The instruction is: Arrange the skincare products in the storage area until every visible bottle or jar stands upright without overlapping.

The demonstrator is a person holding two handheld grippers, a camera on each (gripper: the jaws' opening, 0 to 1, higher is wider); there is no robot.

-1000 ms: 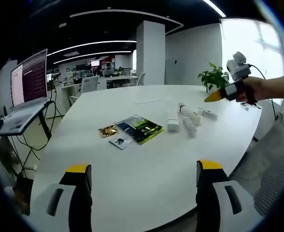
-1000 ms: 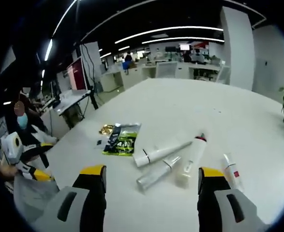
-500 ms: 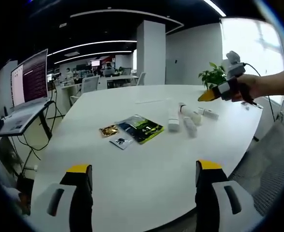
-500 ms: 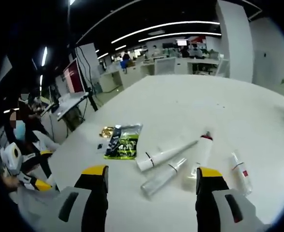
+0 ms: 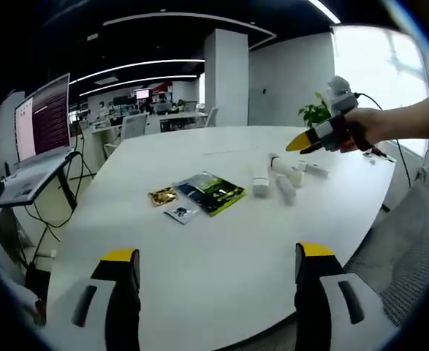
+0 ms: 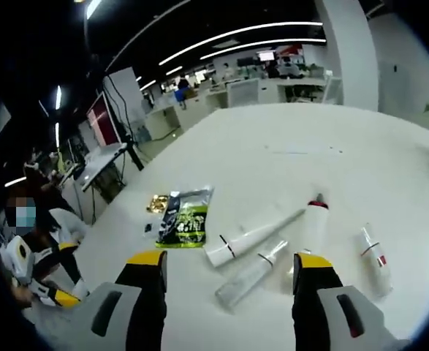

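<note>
Several skincare products lie on their sides on the white table (image 5: pixel 199 270). Among them are a white tube (image 6: pixel 251 235), a clear bottle (image 6: pixel 249 276), a white bottle with a red cap (image 6: pixel 315 223) and a small red-labelled bottle (image 6: pixel 373 250). In the left gripper view the same cluster sits far off at mid-right: the tube (image 5: pixel 261 183) and the bottles (image 5: pixel 286 175). My right gripper (image 6: pixel 229 274) hovers open just short of the clear bottle, and its yellow tip (image 5: pixel 300 141) shows above the cluster. My left gripper (image 5: pixel 214 270) is open over the near table, holding nothing.
A green and black sachet pack (image 5: pixel 213 194) lies left of the products, with a gold sachet (image 5: pixel 163 196) and a small dark sachet (image 5: pixel 181 213) beside it. A potted plant (image 5: pixel 315 115) stands behind the table. A monitor on a stand (image 5: pixel 44 117) is at the left. A seated person (image 6: pixel 31 256) holds the left gripper.
The right gripper has moved left and closer over the lying bottles, so they sit larger and nearer its jaws. The left gripper has stayed where it was.
</note>
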